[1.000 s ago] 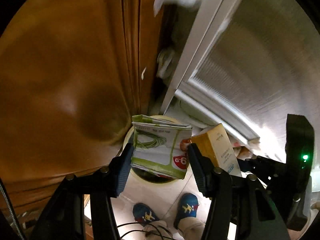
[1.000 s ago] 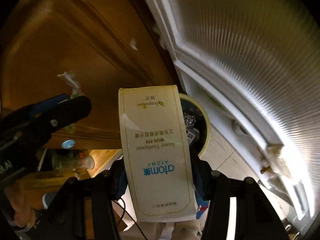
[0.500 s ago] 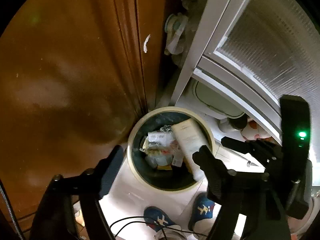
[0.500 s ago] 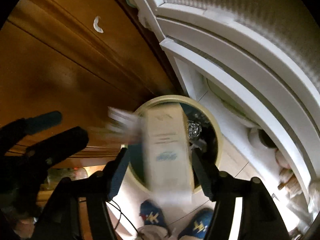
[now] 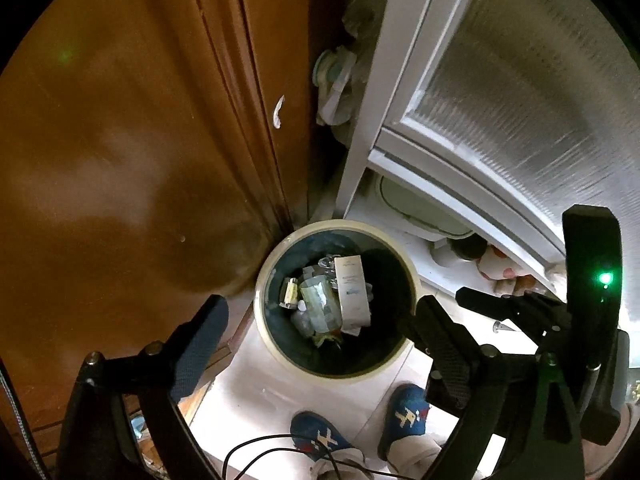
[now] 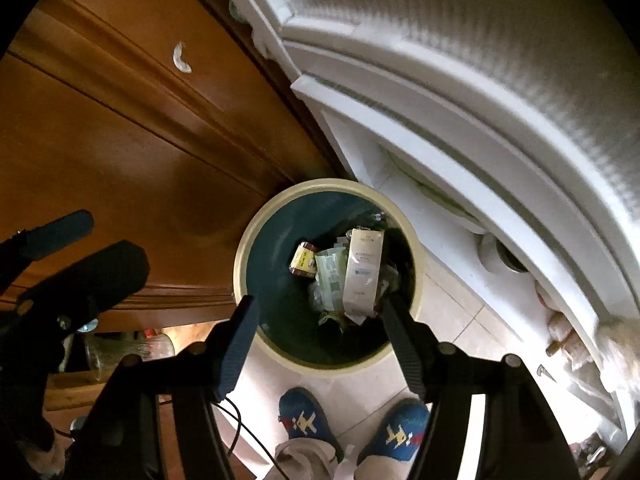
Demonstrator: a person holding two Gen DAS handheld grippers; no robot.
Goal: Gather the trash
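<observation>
Now both grippers hang over the bin, pointing steeply down into it. Left gripper: jaws spread wide and have just been opening further, nothing between them. Right gripper: jaws apart, having widened a moment back, nothing between the pads.

Bin: round, cream rim, dark teal inside, on pale floor tile in the corner between a brown wood door and a white frame with ribbed glass.

Contents, left view: a long cream box lies on top of the heap, long axis running from the far side of the bin toward the camera, near end a little right. It bears lines of small print and a blue logo toward the near end; the letters are too small to read. Beside it on the left lies a pale green packet, roughly parallel, print unreadable. Further left a small yellow-labelled item.

Right view: same cream box, long axis again far-to-near, blue mark below its middle; green packet touching its left edge; yellow-and-brown labelled item left of that, writing not legible.

Below the bin in both views: the person's blue slippers, with a yellow pattern on the toes. A black cable loops near them.
</observation>
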